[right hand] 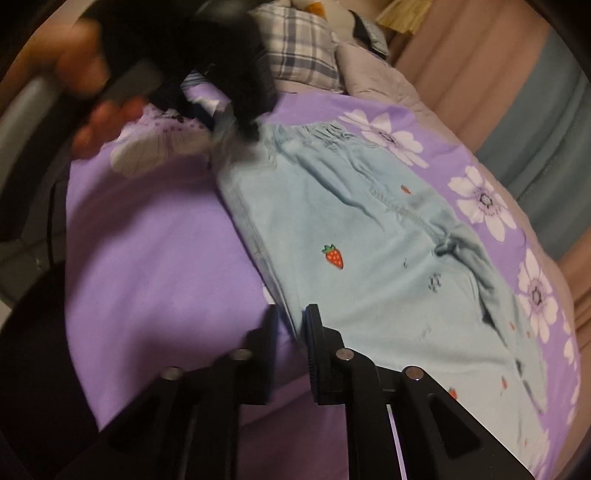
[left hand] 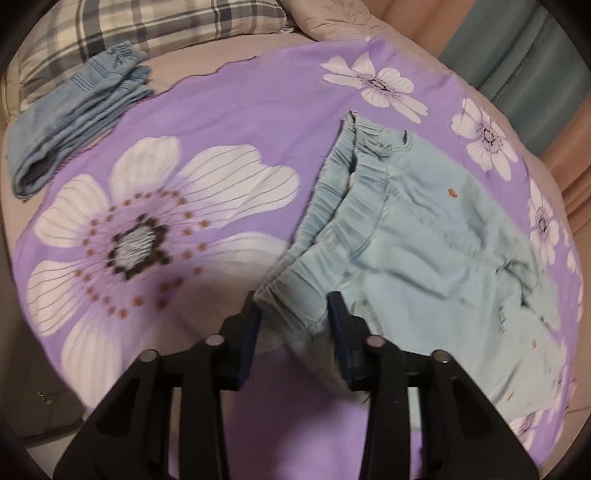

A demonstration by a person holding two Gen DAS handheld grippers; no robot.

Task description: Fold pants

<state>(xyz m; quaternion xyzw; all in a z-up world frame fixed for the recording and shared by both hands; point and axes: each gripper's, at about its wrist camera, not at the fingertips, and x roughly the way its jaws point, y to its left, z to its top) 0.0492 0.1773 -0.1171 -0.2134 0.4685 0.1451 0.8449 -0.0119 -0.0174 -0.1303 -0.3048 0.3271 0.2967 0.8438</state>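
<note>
Light blue pants [left hand: 424,240] with small strawberry prints lie folded lengthwise on a purple flowered sheet [left hand: 221,110]. My left gripper [left hand: 293,306] is shut on the gathered elastic waistband at its near corner. In the right wrist view the pants [right hand: 369,266] stretch away, and my right gripper [right hand: 291,321] is shut on their near folded edge along the leg. The left gripper [right hand: 229,122] shows at the top of that view, held in a hand, gripping the waistband end.
A folded pair of darker blue jeans [left hand: 70,125] lies at the sheet's far left edge. A plaid pillow [left hand: 147,22] and a beige quilt [left hand: 332,18] lie behind. A teal and pink curtain [right hand: 535,129] hangs to the right.
</note>
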